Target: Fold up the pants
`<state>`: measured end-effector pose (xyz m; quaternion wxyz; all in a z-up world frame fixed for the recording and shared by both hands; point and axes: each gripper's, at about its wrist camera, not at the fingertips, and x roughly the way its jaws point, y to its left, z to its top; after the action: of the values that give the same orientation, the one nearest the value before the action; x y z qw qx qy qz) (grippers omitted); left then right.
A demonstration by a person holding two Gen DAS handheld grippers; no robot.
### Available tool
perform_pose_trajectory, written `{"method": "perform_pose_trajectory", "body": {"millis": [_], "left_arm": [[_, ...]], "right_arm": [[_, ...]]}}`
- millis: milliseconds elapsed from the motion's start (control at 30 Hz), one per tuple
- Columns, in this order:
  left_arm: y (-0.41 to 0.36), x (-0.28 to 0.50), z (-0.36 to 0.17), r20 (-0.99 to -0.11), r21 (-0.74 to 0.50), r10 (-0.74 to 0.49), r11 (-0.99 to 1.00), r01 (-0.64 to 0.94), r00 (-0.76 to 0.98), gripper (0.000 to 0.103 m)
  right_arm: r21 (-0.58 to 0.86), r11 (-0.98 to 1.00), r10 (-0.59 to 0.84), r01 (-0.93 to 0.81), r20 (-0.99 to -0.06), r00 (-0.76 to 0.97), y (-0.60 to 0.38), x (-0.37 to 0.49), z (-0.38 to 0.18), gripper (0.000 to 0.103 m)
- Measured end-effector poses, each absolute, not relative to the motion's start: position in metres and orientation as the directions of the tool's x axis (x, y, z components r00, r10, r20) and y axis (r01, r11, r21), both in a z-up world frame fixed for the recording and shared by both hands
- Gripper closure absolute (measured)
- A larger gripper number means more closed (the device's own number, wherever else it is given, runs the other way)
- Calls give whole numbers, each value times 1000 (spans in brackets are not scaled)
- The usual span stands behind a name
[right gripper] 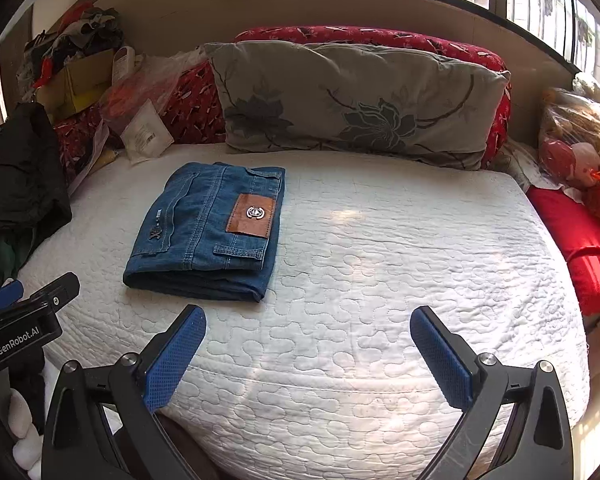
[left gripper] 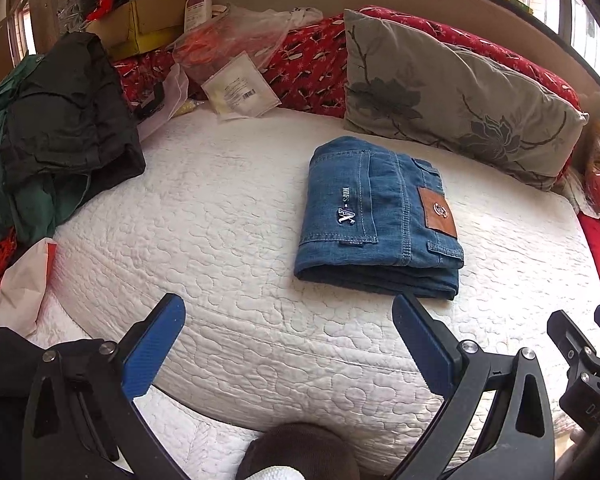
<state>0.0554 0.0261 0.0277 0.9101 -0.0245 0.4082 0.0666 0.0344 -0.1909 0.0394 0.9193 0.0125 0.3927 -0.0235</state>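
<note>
Well, going left to right —
Dark clothes [left gripper: 68, 120]: heaped at the left edge of the white quilt [left gripper: 220, 220], well apart from the jeans.
Left gripper [left gripper: 288, 320]: fingers spread wide, nothing between them, poised over the quilt's near edge.
Jeans [left gripper: 380, 216]: blue denim folded into a thick, tidy rectangle, back pocket and brown leather patch [left gripper: 438, 212] facing up, lying flat mid-quilt, near the grey floral pillow [left gripper: 452, 92].
Right gripper [right gripper: 308, 328]: likewise wide open, holding nothing, jeans ahead to its left.
Right view only: red cushion [right gripper: 580, 236] and a doll [right gripper: 580, 160] at the far right.
</note>
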Motion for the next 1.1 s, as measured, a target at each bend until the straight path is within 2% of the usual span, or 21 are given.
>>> {"method": "perform_pose_trajectory", "body": {"millis": [1100], "left_arm": [[0, 65, 14, -797, -7, 9, 1000, -25, 604, 0]], "right_arm": [[68, 993, -9, 93, -757, 654, -209, 39, 28, 0]]}}
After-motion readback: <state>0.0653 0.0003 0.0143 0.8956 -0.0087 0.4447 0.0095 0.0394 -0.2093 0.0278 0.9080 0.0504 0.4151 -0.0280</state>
